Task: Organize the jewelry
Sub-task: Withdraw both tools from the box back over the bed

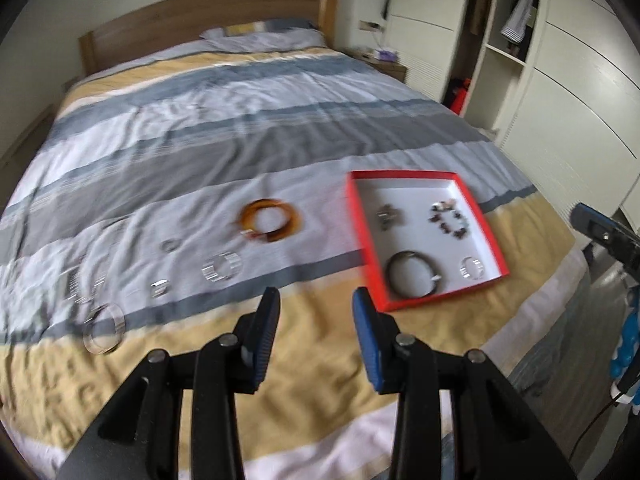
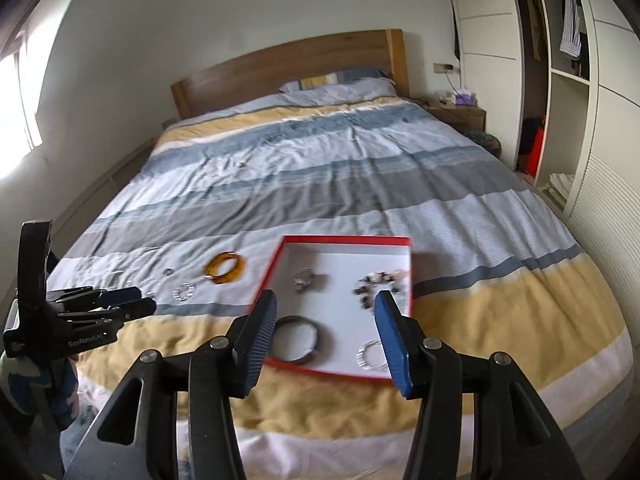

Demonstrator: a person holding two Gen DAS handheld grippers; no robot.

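A red-rimmed box (image 1: 362,232) (image 2: 269,270) with a white floor lies on the bed. In it are a dark bangle (image 1: 416,279) (image 2: 298,339), a beaded bracelet (image 1: 448,219) (image 2: 376,283), a silver piece (image 1: 387,215) (image 2: 306,280) and a clear ring (image 1: 472,268) (image 2: 370,355). Left of the box lie an amber bangle (image 1: 270,220) (image 2: 225,267), a clear bracelet (image 1: 222,266) (image 2: 184,292), a clear bangle (image 1: 104,328) and small rings (image 1: 160,288). My left gripper (image 1: 316,300) (image 2: 136,302) is open and empty above the bed's front edge. My right gripper (image 2: 326,300) is open and empty over the box's near side.
The striped duvet (image 1: 240,120) covers the whole bed, with a wooden headboard (image 2: 288,64) behind. A nightstand (image 2: 460,112) and white wardrobes (image 2: 608,160) stand to the right. A window (image 2: 16,120) is at the left.
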